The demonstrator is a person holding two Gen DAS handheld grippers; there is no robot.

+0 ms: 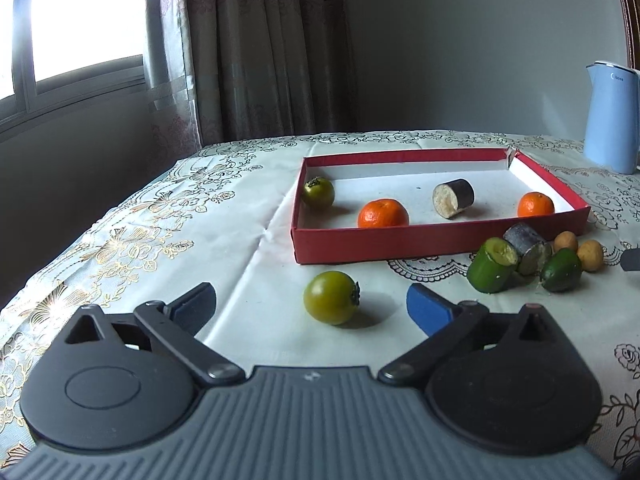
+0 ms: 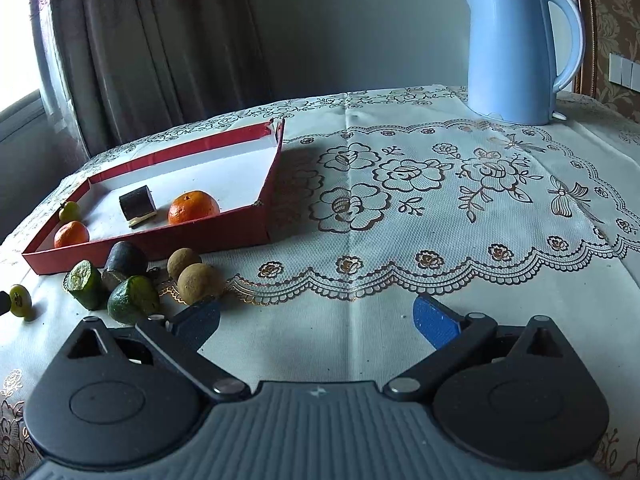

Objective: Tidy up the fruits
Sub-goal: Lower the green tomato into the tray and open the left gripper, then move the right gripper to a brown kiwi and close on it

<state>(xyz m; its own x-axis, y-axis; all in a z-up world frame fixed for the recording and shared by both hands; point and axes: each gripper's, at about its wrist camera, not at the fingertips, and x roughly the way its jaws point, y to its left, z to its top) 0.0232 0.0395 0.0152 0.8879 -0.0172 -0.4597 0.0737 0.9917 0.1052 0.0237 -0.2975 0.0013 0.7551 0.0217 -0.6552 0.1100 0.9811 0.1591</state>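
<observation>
The left gripper [image 1: 311, 306] is seen nearest, its blue pads spread wide with nothing pinched. A green tomato [image 1: 330, 298] is found on the tablecloth [image 1: 248, 240] just past the pads, touched by neither. Behind it a red box [image 1: 400, 244] is set, and inside it another green tomato [image 1: 318, 192], two oranges [image 1: 383, 213] [image 1: 536, 205] and a dark cut piece [image 1: 454, 198] are kept apart from each other. Beside the box's near right corner a small pile is seen: two green chunks [image 1: 492, 266] [image 1: 562, 265], a dark chunk [image 1: 526, 248] and two little brown round fruits [image 1: 566, 241] [image 1: 591, 255], packed close together. The right gripper [image 2: 316, 320] is also spread wide and empty over bare cloth, with its left pad near a brown fruit. A blue kettle [image 2: 516, 52] is stood far back on the table.
</observation>
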